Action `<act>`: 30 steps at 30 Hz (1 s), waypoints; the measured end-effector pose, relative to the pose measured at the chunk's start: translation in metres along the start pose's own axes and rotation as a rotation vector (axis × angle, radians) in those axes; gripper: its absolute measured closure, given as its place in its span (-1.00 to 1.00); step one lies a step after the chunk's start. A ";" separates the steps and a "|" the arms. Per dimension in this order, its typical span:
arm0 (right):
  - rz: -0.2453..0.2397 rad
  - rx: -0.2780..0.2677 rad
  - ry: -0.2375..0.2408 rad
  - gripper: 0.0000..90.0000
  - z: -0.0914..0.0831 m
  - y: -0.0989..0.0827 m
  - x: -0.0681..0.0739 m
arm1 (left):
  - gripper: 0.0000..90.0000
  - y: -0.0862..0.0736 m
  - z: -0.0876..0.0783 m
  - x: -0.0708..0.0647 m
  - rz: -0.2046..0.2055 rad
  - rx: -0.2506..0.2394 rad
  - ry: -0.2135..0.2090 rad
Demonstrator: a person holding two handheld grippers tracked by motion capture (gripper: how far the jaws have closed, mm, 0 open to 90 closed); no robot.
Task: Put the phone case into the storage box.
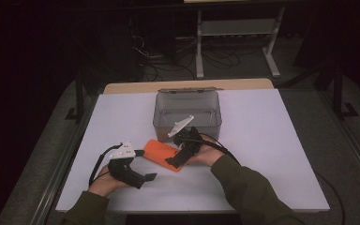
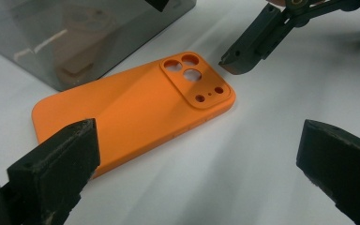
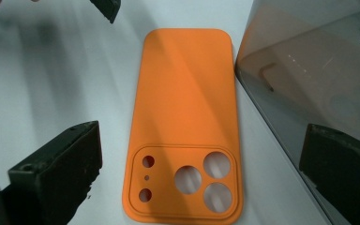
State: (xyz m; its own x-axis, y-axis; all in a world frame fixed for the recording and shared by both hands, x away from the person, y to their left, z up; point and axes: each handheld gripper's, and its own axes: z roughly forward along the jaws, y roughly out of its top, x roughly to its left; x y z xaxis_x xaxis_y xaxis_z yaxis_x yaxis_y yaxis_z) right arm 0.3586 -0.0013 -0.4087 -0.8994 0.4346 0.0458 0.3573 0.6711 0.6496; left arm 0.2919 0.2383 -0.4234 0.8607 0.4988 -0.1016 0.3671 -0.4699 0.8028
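Note:
An orange phone case lies back-up on the white table, just in front of a clear grey box. My left gripper is open at the case's left end; in the left gripper view the case lies just ahead of the spread jaws. My right gripper is open at the case's camera-cutout end. In the right gripper view its jaws stand either side of the case, with the right gripper over the cutouts. Neither holds anything.
The box wall stands close along one long edge of the case. In the box lies a white part. The table's right half and front strip are bare white. Table legs and cables are beyond the far edge.

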 end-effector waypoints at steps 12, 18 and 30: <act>-0.029 0.044 -0.013 -1.00 0.011 0.003 0.002 | -1.00 0.000 0.000 0.000 0.001 -0.002 -0.002; -0.039 0.053 -0.010 -1.00 0.015 0.003 0.005 | -1.00 0.000 0.000 0.000 0.000 -0.003 -0.002; -0.035 0.105 -0.031 -0.92 0.022 0.003 0.009 | -1.00 0.000 0.000 0.000 0.002 -0.001 -0.002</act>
State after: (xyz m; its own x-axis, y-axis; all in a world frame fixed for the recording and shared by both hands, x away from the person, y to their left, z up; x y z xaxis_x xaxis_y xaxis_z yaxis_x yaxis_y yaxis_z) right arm 0.3565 0.0175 -0.4229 -0.9041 0.4272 -0.0004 0.3517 0.7447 0.5672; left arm 0.2918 0.2382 -0.4232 0.8622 0.4963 -0.1011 0.3648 -0.4699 0.8038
